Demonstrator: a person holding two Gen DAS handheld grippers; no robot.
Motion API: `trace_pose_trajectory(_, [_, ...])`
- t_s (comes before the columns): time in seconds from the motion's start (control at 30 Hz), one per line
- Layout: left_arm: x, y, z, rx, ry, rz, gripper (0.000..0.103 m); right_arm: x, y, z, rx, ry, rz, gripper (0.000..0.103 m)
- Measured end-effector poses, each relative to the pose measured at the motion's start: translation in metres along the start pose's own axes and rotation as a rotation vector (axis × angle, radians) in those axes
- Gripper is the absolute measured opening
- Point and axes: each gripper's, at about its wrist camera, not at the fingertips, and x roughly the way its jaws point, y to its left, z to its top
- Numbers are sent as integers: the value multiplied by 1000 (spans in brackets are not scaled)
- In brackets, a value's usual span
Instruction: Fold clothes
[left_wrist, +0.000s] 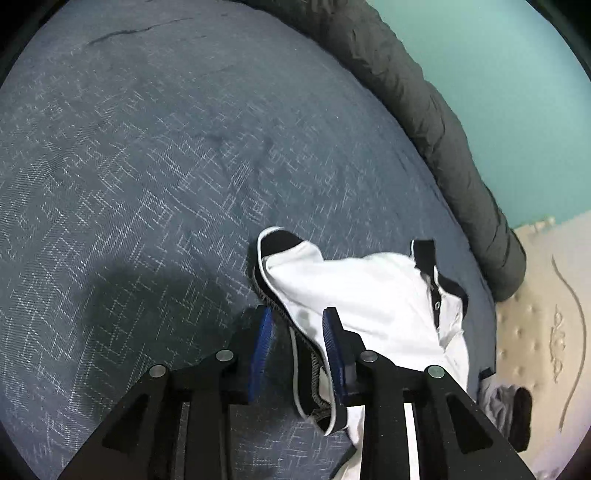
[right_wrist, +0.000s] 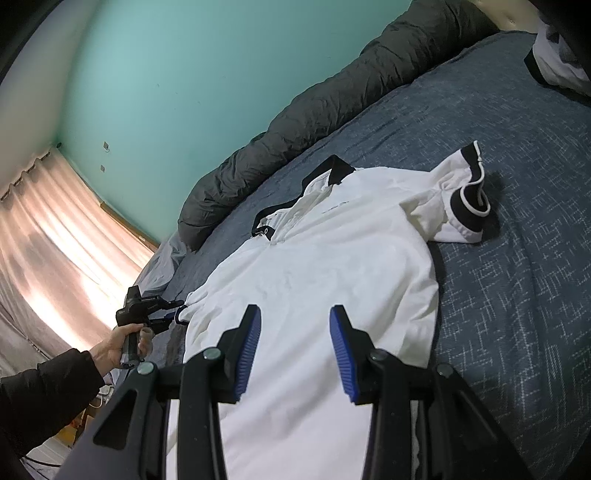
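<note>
A white polo shirt (right_wrist: 314, 266) with black collar and black cuffs lies front-up on the blue bedspread (right_wrist: 517, 295). Its right sleeve (right_wrist: 465, 199) is crumpled, cuff standing up. My right gripper (right_wrist: 295, 310) hovers open over the shirt's lower body with nothing between its blue pads. In the right wrist view a hand (right_wrist: 122, 343) holds my left gripper (right_wrist: 173, 317) at the other sleeve's cuff. In the left wrist view the left gripper (left_wrist: 298, 312) is open, and the trimmed cuff edge of the sleeve (left_wrist: 295, 288) runs between its pads, with the white shirt (left_wrist: 369, 295) to the right.
A rolled dark grey duvet (right_wrist: 314, 110) lies along the bed's far edge against the teal wall (right_wrist: 184, 74). Curtains (right_wrist: 55, 240) hang at the left. More clothing (right_wrist: 557, 62) sits at the bed's far right corner. A cream quilted surface (left_wrist: 546, 314) lies beyond the bedspread (left_wrist: 147, 166).
</note>
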Motion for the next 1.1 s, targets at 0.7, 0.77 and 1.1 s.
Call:
trace_pose_trajectory(0.7, [-4, 51, -17, -32, 7, -23, 2, 3, 1, 1, -7, 6, 3, 39])
trace_pose_trajectory(0.77, [-9, 45, -17, -18, -18, -47, 3, 3, 1, 1, -8, 6, 2, 39])
trace_pose_trajectory(1.1, [-53, 33, -63, 52, -179, 17, 33, -1, 0, 4, -11, -2, -53, 45])
